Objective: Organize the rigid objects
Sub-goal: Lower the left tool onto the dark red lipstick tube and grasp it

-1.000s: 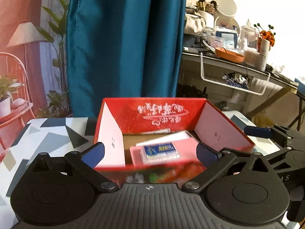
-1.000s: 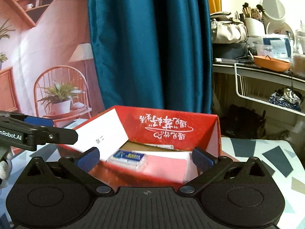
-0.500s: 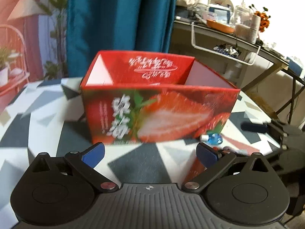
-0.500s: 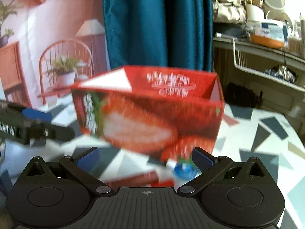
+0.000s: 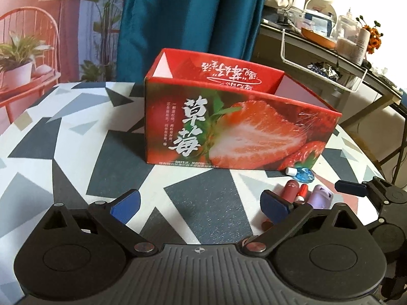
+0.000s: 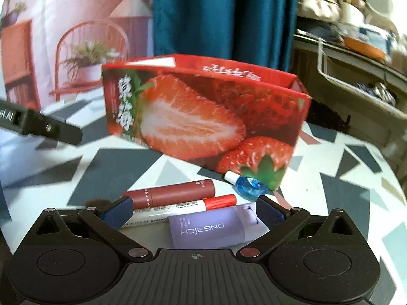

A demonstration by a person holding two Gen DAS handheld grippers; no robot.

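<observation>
A red strawberry-print box (image 5: 239, 127) stands open-topped on the patterned table; it also shows in the right wrist view (image 6: 203, 117). In front of its right corner lie a small blue bottle (image 6: 250, 185), a dark red tube (image 6: 173, 194), a red-capped white pen (image 6: 183, 207) and a lilac tube (image 6: 208, 228). My right gripper (image 6: 193, 209) is open and empty, low over the pen and the lilac tube. My left gripper (image 5: 201, 204) is open and empty, over bare table in front of the box. The same small items (image 5: 302, 190) lie to its right.
The round table (image 5: 76, 139) has a grey and white triangle pattern. A blue curtain (image 5: 193, 20) hangs behind it. A cluttered shelf with a wire basket (image 5: 323, 58) stands at the back right. The right gripper's finger (image 5: 351, 188) shows in the left wrist view.
Both grippers have pulled back and down from above the box's open top to table level in front of it. The small items on the table have come into view.
</observation>
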